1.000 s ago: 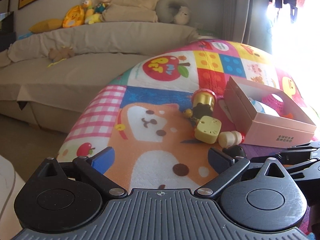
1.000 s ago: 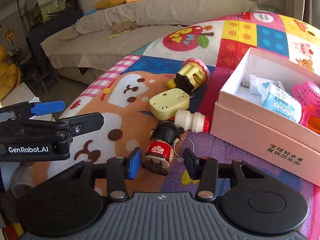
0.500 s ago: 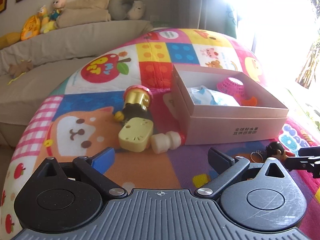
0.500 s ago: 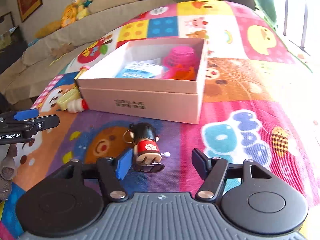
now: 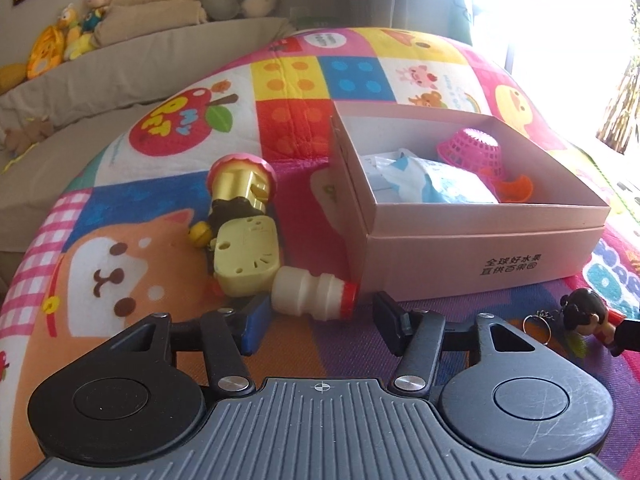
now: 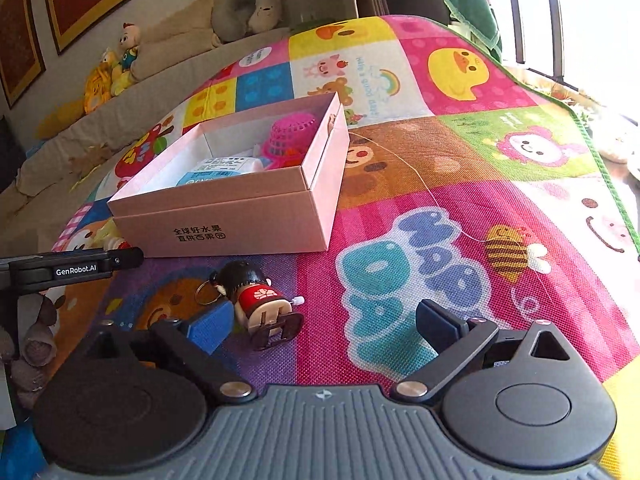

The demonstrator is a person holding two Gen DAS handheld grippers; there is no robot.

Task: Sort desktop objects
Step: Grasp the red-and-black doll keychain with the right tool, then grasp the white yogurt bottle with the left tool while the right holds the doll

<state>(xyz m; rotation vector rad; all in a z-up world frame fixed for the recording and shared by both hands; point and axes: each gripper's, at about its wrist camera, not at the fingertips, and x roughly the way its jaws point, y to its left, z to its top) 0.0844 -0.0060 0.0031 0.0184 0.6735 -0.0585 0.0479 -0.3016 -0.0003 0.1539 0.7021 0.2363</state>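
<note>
Bottle (image 5: 310, 295) flanked by closing left tool (image 5: 318, 322), pads not yet pressed; roll-away risked. Doll (image 6: 260, 304) released by widening right tool (image 6: 324, 328).

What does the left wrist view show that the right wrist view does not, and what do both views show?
Only the left wrist view shows the gold toy with a pink top and the whole yellow toy and small white bottle, with the bottle lying between the left gripper jaws, which have just been closing.

Only the right wrist view shows the open right gripper, whose jaws have just been opening, and the bee picture on the mat.

Both show the pink box holding a pink basket, and the doll keychain lying on the mat.
</note>
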